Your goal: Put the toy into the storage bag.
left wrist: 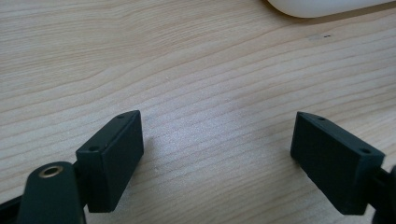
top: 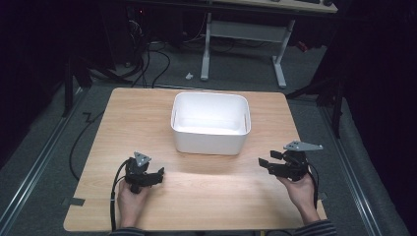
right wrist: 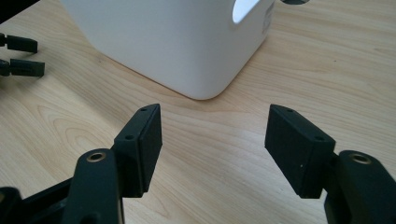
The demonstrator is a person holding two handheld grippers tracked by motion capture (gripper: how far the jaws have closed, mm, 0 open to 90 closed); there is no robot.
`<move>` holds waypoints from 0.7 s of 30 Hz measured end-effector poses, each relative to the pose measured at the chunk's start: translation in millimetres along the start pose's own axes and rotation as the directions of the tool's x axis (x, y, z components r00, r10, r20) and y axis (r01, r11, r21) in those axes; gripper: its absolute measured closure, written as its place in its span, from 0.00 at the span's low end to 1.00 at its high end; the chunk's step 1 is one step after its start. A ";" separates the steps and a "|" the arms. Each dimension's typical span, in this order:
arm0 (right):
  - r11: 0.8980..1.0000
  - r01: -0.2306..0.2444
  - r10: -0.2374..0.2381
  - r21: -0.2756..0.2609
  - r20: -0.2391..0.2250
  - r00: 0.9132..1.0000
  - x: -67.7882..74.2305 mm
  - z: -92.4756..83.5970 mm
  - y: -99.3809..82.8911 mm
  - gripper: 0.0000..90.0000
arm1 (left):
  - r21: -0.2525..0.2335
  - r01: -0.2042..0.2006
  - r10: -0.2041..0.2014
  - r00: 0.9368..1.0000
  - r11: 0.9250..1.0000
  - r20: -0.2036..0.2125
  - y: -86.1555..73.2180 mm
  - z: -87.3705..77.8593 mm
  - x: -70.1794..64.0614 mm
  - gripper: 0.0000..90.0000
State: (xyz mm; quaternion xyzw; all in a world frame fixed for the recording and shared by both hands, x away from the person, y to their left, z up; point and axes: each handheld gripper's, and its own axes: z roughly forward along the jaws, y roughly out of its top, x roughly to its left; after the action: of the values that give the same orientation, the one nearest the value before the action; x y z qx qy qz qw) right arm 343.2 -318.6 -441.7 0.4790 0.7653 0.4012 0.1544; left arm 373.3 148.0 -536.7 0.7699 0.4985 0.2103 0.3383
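A white plastic bin (top: 209, 142) with cut-out handles stands on the wooden table (top: 211, 191), just behind its middle, and looks empty inside. My left gripper (top: 158, 175) rests low at the front left, held by a hand, jaws pointing right. In the left gripper view it (left wrist: 217, 121) is open over bare wood, with the bin's edge (left wrist: 327, 5) at the top. My right gripper (top: 268, 158) is at the front right, pointing left towards the bin. The right gripper view shows it (right wrist: 215, 116) open with nothing between the jaws, and the bin's corner (right wrist: 173, 42) is just ahead.
The left gripper's jaws (right wrist: 21, 56) appear at the far left of the right gripper view. Beyond the table stand a white desk frame (top: 243, 34) and cables (top: 147, 64) on the grey floor. Dark space lies on both sides.
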 end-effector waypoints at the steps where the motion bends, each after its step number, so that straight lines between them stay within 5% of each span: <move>1: 1.000 0.001 -0.001 -0.002 -0.004 1.000 0.8 2.7 -0.9 0.41 | 0.000 0.000 0.000 1.000 1.000 0.000 0.0 0.0 0.0 0.19; 21: 0.997 0.006 -0.008 0.071 0.021 1.000 7.3 45.4 -21.5 0.40 | 0.000 0.000 0.000 1.000 1.000 0.000 0.0 0.0 0.0 0.19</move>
State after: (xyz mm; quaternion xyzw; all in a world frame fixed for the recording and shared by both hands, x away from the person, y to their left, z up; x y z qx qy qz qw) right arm 354.6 -295.9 -485.6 0.4859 0.7790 0.3681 0.1470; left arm 373.3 148.0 -536.7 0.7700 0.4985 0.2104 0.3382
